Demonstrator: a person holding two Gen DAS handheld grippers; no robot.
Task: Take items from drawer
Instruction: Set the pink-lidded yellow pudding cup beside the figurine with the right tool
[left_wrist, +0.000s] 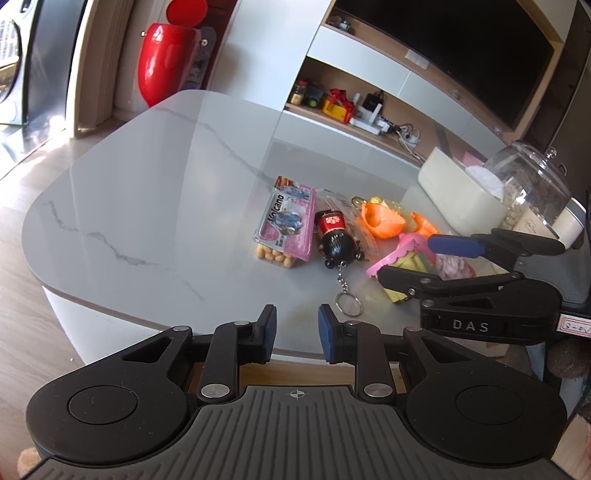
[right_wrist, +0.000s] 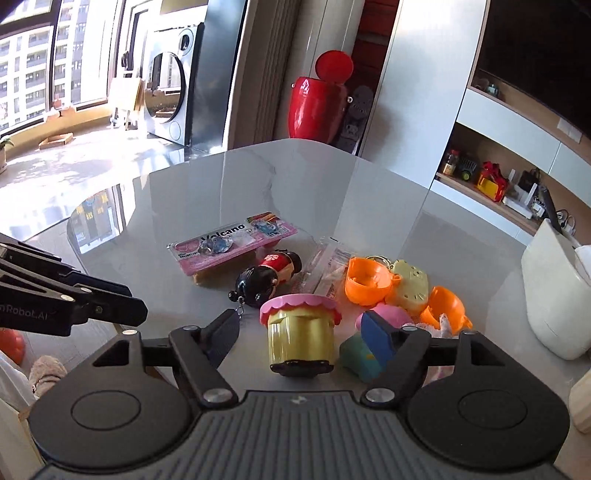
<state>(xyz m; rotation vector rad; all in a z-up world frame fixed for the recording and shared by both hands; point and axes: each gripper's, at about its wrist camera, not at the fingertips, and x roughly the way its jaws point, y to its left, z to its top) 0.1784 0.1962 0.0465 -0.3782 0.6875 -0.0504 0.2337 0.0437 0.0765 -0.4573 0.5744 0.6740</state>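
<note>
At lower centre of the right wrist view, the right gripper (right_wrist: 301, 334) stands wide open around a yellow cup with a pink scalloped lid (right_wrist: 300, 332), its 2 fingers clear of it on the marble table (right_wrist: 184, 192). At lower centre of the left wrist view, the left gripper (left_wrist: 297, 334) hangs partly open, empty, at the table edge. A doll keychain (right_wrist: 267, 280) lies behind the cup at centre frame.

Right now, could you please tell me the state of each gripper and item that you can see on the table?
Left hand-held gripper: open, empty.
Right hand-held gripper: open around the yellow pot, not closed on it.
Yellow pot: tilted, pink frilled lid on.
Doll keychain: lying down.
Snack pack: lying flat, sealed.
Orange capsule halves: apart, open.
Tissue box: tissue sticking out.
</note>
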